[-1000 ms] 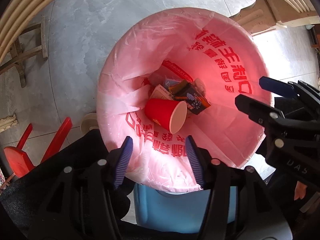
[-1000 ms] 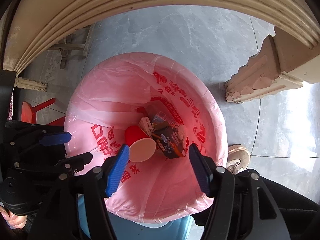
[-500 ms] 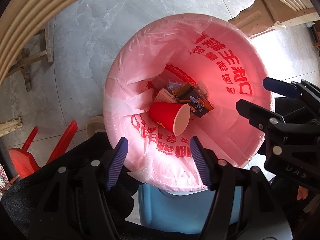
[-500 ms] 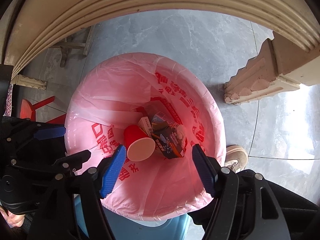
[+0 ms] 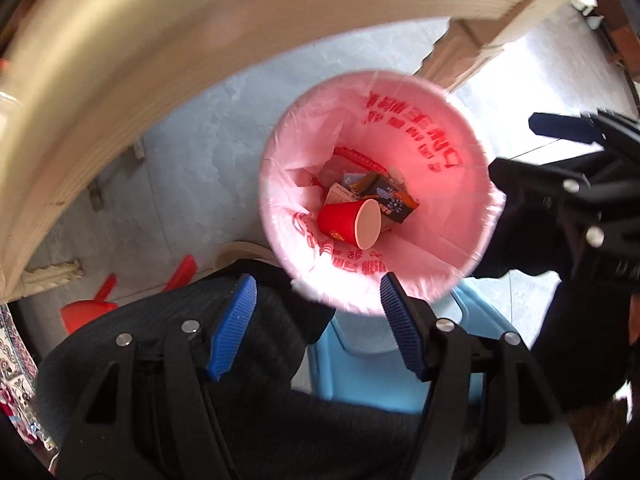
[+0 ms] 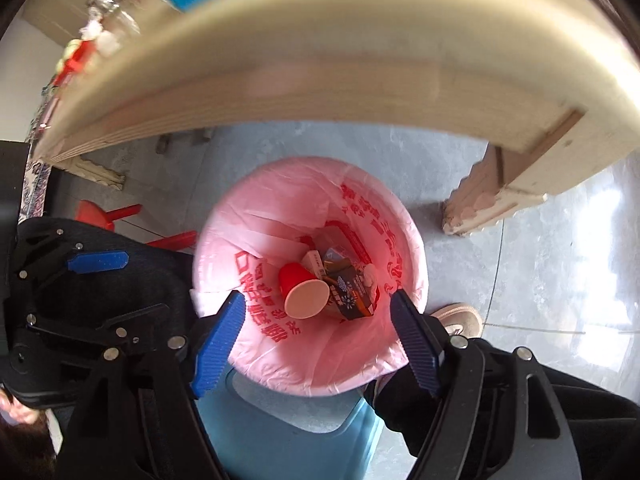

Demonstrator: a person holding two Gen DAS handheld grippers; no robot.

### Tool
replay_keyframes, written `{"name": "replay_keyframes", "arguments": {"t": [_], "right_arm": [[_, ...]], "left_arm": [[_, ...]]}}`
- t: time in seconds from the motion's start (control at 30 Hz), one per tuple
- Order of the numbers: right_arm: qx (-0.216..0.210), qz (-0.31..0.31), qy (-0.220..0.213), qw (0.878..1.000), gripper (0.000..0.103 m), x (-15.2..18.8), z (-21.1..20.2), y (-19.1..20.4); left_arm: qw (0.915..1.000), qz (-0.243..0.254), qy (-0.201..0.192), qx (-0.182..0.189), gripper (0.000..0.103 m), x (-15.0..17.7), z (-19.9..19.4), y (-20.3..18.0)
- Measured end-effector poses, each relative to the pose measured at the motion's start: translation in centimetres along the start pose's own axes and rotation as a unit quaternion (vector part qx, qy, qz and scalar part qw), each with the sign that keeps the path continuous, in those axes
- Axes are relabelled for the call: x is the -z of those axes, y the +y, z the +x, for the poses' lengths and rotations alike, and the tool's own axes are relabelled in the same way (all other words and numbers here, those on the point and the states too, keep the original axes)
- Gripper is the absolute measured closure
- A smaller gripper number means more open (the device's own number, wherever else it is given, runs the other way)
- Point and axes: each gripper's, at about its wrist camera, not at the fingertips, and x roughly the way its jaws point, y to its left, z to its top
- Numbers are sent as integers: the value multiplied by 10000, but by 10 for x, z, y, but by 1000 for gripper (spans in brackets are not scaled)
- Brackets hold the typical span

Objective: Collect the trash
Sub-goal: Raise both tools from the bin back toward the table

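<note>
Both the left gripper [image 5: 316, 320] and right gripper [image 6: 318, 340] hang spread and empty above the pink-lined bin [image 6: 224, 240], where a red cup [image 6: 300, 288] half hides blurred wrappers [image 6: 352, 292].

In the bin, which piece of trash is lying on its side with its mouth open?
The red paper cup; the dark carton beside it is closed.
</note>
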Motion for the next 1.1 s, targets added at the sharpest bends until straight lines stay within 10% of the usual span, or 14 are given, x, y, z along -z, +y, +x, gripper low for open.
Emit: {"name": "replay_keyframes", "arguments": {"t": [0.6,1.1], "right_arm": [[-466,-1659,-1087,9790,12,-73,-248,48],[-218,-2331,-790,9690,11,-146,-257,60]], "left_arm": [[9919,372,-1203,-166,30,-55,-270,53],[9956,641,-668,-170,30,-169,-265,63]]}}
